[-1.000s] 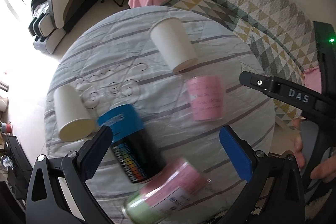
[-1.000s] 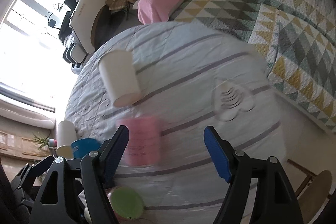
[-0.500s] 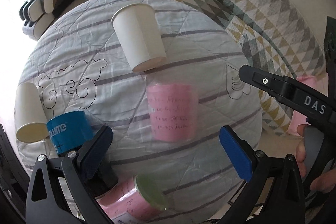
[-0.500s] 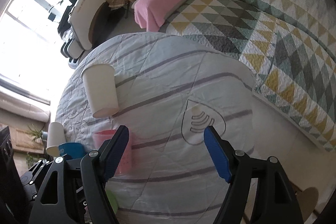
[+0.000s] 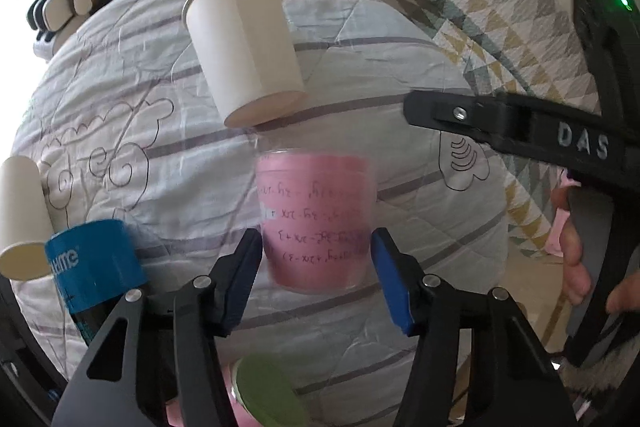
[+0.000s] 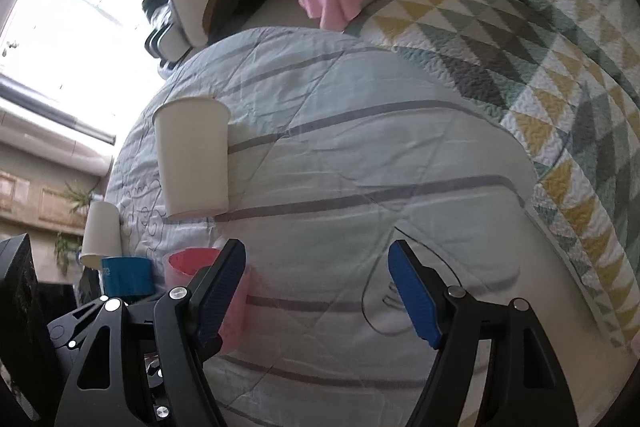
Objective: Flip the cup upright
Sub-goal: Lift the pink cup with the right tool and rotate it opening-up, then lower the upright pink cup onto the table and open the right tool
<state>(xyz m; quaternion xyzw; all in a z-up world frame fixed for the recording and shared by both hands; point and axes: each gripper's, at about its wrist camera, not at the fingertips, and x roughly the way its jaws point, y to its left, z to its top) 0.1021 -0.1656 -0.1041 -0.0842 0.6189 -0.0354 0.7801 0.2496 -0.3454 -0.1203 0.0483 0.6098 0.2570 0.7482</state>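
A clear plastic cup with a pink paper lining (image 5: 316,223) stands on the round quilt-covered table (image 5: 380,87), its wide end toward me. My left gripper (image 5: 316,275) has closed in on it, a blue pad on each side of its lower part. It also shows at the lower left of the right wrist view (image 6: 192,267), behind the left finger. My right gripper (image 6: 316,291) is open and empty over the bare quilt, to the right of the cup.
A white paper cup (image 5: 244,47) stands just behind the pink cup. A second white cup (image 5: 20,211) and a blue-topped can (image 5: 92,263) sit at the left. A pink jar with a green lid (image 5: 268,395) lies below my left gripper. A patterned sofa (image 6: 520,39) lies beyond.
My left gripper has moved forward and narrowed from wide open onto the pink cup. My right gripper has swung right and away from the cup.
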